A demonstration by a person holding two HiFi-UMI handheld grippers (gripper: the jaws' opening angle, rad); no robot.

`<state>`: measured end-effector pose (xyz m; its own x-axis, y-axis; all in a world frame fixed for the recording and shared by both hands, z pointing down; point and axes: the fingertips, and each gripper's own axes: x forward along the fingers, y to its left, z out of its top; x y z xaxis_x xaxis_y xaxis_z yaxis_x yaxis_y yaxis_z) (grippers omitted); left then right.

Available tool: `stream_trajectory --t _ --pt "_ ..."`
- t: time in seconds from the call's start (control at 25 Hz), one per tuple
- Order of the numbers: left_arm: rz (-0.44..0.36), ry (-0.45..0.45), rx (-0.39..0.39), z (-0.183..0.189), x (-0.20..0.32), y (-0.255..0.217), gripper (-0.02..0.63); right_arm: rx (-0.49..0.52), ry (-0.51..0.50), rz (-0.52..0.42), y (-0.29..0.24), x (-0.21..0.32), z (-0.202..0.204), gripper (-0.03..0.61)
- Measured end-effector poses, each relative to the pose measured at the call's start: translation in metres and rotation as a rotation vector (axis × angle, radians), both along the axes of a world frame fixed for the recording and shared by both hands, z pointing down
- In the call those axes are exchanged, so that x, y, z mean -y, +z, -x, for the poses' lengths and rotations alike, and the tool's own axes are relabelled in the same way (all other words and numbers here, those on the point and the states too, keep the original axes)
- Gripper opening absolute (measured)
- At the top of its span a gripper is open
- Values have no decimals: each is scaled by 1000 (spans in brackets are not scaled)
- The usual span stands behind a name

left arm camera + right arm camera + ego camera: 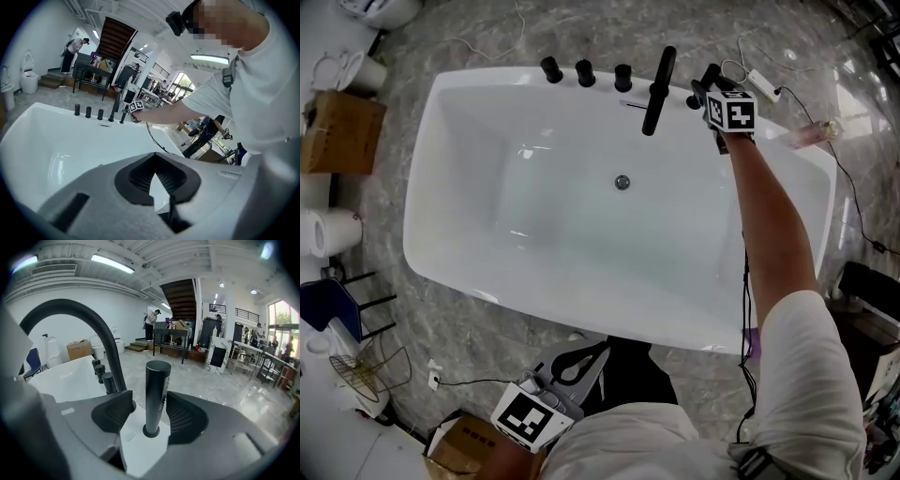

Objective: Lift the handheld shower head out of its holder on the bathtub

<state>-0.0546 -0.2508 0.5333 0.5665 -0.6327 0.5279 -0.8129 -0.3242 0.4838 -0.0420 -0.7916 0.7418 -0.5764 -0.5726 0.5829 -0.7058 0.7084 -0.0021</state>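
An open showroom-like hall: a freestanding white bathtub (450,216) on a marble floor (487,37), with a loose toilet (29,79), a cardboard box (337,131) and a staircase (115,40).

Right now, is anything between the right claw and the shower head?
Nothing visible. The shower head stands upright between the right claw's open jaws, and neither pad touches it. The spout rises beside it, beyond one jaw, not in the gap.

Bright, even light from ceiling strips (110,263) and daylight through windows (281,317). Soft glare on the white bathtub (534,157) wall. Both gripper views bulge, corners black; nearest parts blur. Shadows faint.
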Motion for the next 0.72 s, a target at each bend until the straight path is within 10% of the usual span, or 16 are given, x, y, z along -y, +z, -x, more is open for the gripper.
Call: stream_trajectory --t 0.72 --pt "13 -32 -7 9 -7 14 8 -13 72 11 21 7 -4 144"
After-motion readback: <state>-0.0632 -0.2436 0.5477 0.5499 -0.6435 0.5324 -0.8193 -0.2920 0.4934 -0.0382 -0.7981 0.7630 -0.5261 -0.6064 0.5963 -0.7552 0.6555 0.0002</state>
